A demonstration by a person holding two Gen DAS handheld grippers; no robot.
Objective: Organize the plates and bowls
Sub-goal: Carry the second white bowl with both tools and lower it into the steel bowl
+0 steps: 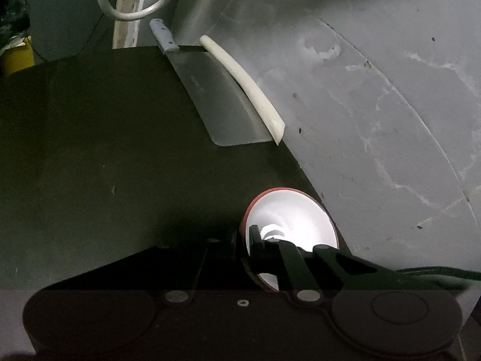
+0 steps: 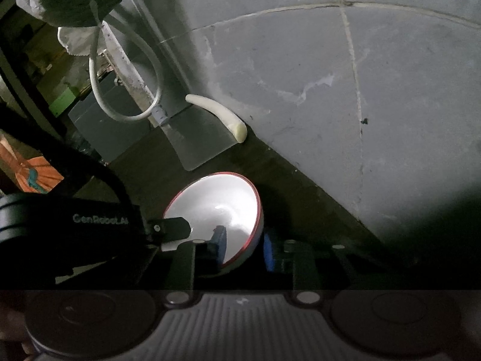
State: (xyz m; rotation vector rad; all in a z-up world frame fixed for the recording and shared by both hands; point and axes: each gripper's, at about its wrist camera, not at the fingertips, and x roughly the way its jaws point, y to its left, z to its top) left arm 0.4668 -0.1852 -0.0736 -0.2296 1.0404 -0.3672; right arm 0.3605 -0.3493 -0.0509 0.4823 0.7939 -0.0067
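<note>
A bowl (image 1: 294, 213) (image 2: 216, 201), white inside with a red rim, is tilted over the dark counter (image 1: 105, 150) close to the wall. My left gripper (image 1: 245, 240) is shut on the bowl's left rim, one finger inside and one outside. In the right wrist view it comes in from the left as a black body (image 2: 99, 225) with white lettering. My right gripper (image 2: 244, 246) is shut on the near wall of the bowl, with one blue pad (image 2: 219, 240) inside and the other outside. Its black linkage (image 1: 345, 261) shows at the right in the left wrist view.
A cleaver (image 1: 216, 99) (image 2: 198, 138) with a grey handle lies on the counter by the wall, and a white rod (image 1: 243, 81) (image 2: 219, 114) lies alongside it. A white cable loop (image 1: 132, 15) (image 2: 126, 114) hangs behind. The grey tiled wall (image 1: 375, 120) (image 2: 330, 90) closes the right side. An orange box (image 2: 30, 174) sits at the left.
</note>
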